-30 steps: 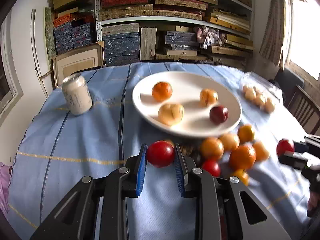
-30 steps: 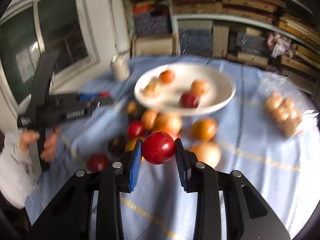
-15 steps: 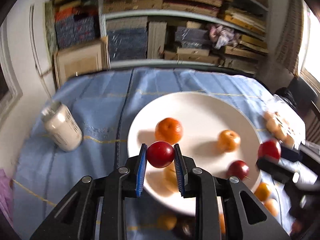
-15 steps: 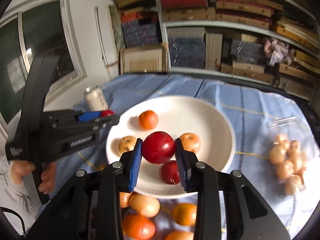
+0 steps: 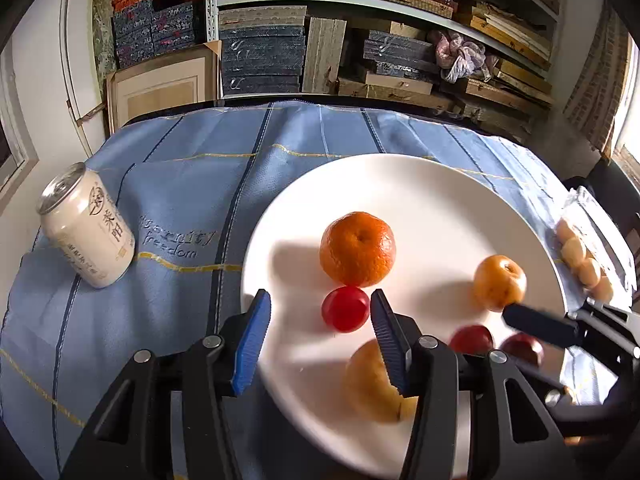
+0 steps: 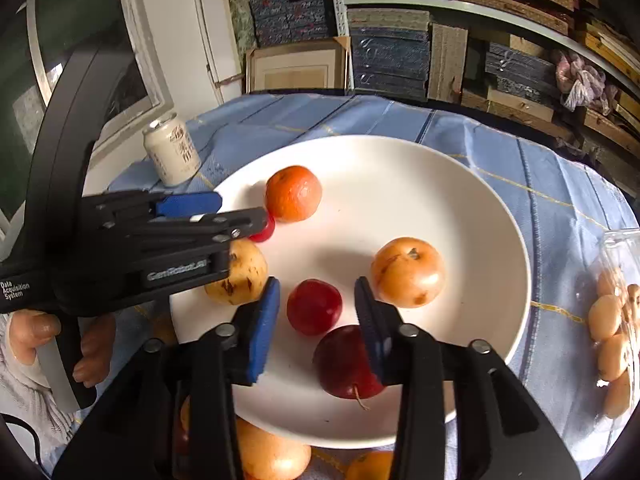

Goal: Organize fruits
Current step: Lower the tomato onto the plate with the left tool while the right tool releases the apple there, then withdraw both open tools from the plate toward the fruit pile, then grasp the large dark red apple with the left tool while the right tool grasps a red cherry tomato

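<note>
Round red fruits (image 5: pixel 345 309) (image 6: pixel 314 306) rest on white ceramic plate (image 6: pixel 460 200) between each open hand-held gripper (image 5: pixel 320 328) (image 6: pixel 316 312); only right wrist view shows loose oranges (image 6: pixel 272 454) off-plate.

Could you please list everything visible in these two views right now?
plate: 1, white, on tablecloth
tangerine: 1, orange, on plate
red fruits: 3 on plate, one between each gripper's open fingers
yellow fruits: 2, on plate
loose fruits: several, orange, near edge below plate
can: 1, cream, left of plate
bagged fruits: several, pale, right of plate
tablecloth: 1, blue
shelves: stacked boxes, behind
left gripper: open
right gripper: open
</note>
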